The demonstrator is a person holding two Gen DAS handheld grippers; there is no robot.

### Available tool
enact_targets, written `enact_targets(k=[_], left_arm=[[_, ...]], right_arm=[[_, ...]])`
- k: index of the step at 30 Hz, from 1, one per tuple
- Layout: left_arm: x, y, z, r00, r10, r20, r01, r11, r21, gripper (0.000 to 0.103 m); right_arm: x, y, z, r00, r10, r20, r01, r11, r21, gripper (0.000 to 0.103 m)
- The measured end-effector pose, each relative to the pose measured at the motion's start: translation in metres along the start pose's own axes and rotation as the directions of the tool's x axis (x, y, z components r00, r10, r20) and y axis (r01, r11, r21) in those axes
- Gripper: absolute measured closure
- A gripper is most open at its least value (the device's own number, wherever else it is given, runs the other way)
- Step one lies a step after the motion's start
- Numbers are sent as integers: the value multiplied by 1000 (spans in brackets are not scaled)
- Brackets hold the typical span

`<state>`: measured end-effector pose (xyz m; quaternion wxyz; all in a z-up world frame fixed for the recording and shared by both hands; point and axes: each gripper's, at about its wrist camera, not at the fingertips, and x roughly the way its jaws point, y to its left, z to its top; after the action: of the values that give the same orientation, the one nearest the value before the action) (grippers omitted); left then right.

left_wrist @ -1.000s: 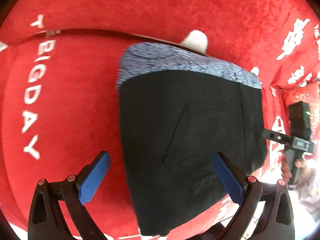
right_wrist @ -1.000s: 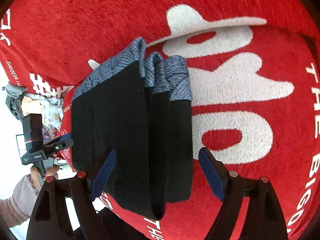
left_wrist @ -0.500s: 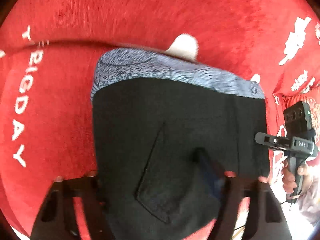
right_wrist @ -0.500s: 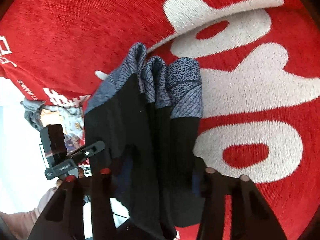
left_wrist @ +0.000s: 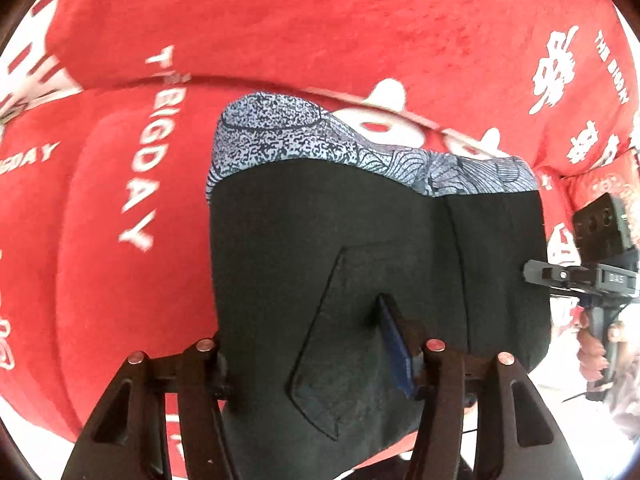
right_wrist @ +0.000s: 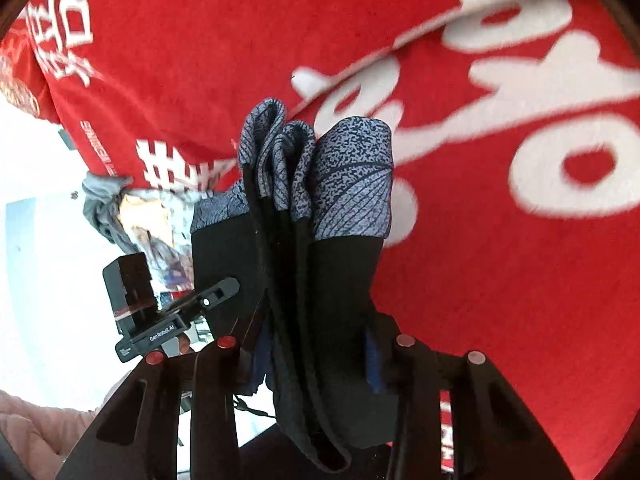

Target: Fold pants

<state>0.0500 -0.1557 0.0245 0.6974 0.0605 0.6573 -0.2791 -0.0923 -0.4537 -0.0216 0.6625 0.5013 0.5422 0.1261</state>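
Note:
The folded black pants (left_wrist: 360, 248) with a blue-grey patterned waistband (left_wrist: 280, 136) hang lifted above the red cloth. My left gripper (left_wrist: 316, 356) is shut on their near edge, beside a back pocket; its right blue pad (left_wrist: 394, 344) shows against the fabric, its left pad is hidden. In the right wrist view the pants (right_wrist: 320, 280) show edge-on as several stacked layers. My right gripper (right_wrist: 316, 356) is shut on that stack. The other gripper shows in each view, at the right edge (left_wrist: 600, 276) and at the left (right_wrist: 160, 312).
A red cloth with white lettering (left_wrist: 360, 20) covers the surface below and behind (right_wrist: 520, 240). A heap of grey and patterned clothes (right_wrist: 132, 216) lies at the left beyond the cloth's edge. The floor there is bright white.
Both grippers went from open around the pants to shut on them. The pants have been lifted off the red cloth and now hang from both grippers.

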Motion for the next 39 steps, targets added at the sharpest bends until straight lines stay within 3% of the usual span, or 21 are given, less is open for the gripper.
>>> enact_targets(k=[3,4,6,8,12,16,18,20,26,31,33,39], left_arm=[[21,17,-21,996,90,-27,-90,996,-15,37],[29,23,-24,994,103,-32,-103,994,-26,26],[32,36,-31,996,88,4,-88,995,-49,14],[31,42,-32,997,76,3,-76,995,-57,12],[19,43,-33,989,147,3,-147,988,-40,12],[-8,33,-42,978,205,30,-204,979,-28,12],[-20,22,-45,976,217,36,-216,976,-16,12],[-32,11,-51,973,228,35,-228,974,-5,0],[-66,-22,-67,966,256,43,-258,965,43,0],[-90,-39,-78,943,323,83,-328,943,50,0],[-97,-43,-81,930,355,90,-361,931,59,0],[-114,-51,-89,931,354,90,-361,930,70,0]], right_arm=[[29,1,-16,998,-52,-32,52,999,-5,61],[39,2,-19,995,-92,-39,91,996,-24,61],[46,-3,-24,981,-193,-23,191,980,-53,58],[42,-16,-24,973,-229,-4,229,973,-2,48],[29,-8,-30,921,-385,52,385,923,13,37],[10,14,-46,853,-513,98,515,857,9,27],[3,31,-56,835,-537,122,541,841,2,23],[-1,48,-67,821,-554,141,560,828,-9,20],[3,105,-91,787,-584,201,604,795,-56,16],[11,143,-108,732,-640,234,673,733,-101,15],[12,154,-115,707,-660,256,700,705,-117,1],[3,180,-130,666,-694,274,740,661,-126,0]])
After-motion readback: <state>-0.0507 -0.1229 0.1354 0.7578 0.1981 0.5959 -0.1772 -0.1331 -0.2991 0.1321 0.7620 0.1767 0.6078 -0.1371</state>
